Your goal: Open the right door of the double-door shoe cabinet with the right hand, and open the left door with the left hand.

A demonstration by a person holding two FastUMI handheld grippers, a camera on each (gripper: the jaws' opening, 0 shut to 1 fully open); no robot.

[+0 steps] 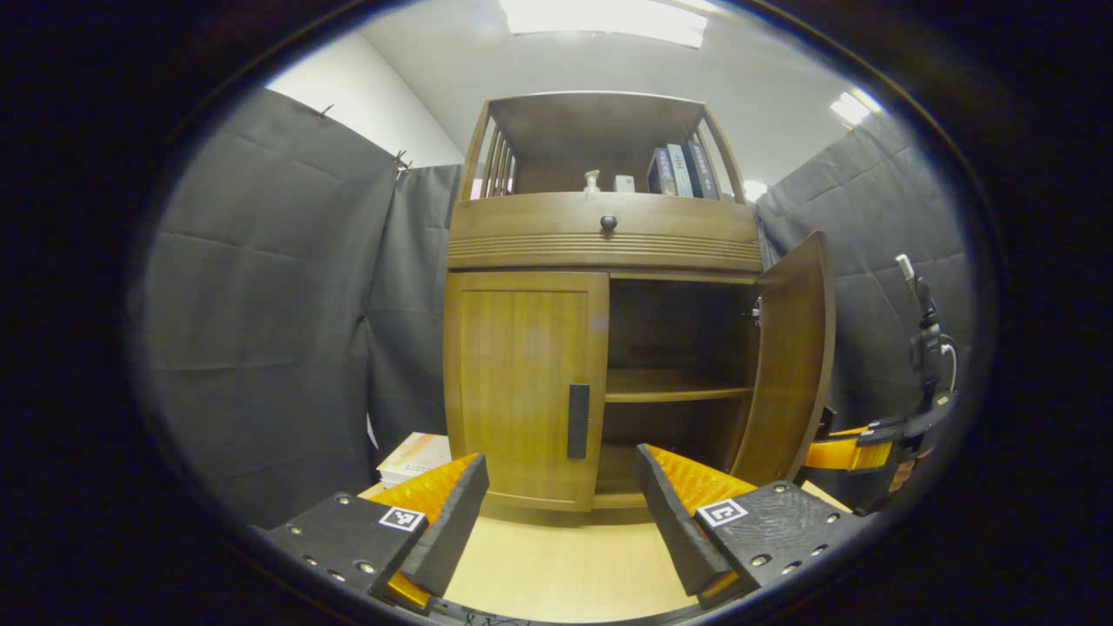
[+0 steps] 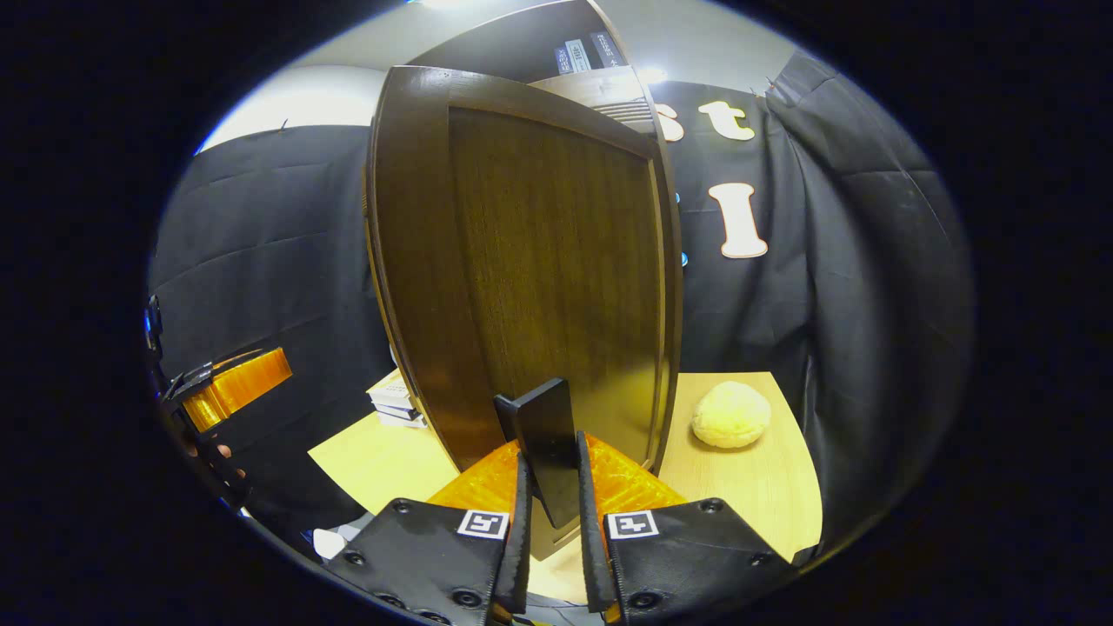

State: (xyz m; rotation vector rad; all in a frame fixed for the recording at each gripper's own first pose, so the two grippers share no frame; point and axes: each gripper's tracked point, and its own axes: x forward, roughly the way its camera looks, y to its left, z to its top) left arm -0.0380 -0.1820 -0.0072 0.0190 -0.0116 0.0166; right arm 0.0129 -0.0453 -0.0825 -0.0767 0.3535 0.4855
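The wooden shoe cabinet (image 1: 600, 243) stands ahead in the left gripper view. Its left door (image 1: 522, 382) is closed, with a dark vertical handle (image 1: 578, 421) near its inner edge. The right door (image 1: 796, 356) is swung wide, showing an inner shelf (image 1: 678, 391). My left gripper (image 1: 561, 496) is open, a short way in front of the left door's handle. In the right gripper view the right door (image 2: 539, 261) looms close, and my right gripper (image 2: 549, 487) is shut on its dark handle (image 2: 543, 443). The right gripper (image 1: 861, 448) also appears at the right edge of the left gripper view.
A stack of books (image 1: 416, 456) lies on the light tabletop (image 1: 556, 565) left of the cabinet. A round pale bun-like object (image 2: 732, 415) rests on the table right of the door. Books and a bottle stand on the cabinet's top shelf (image 1: 609, 183). Black cloth surrounds everything.
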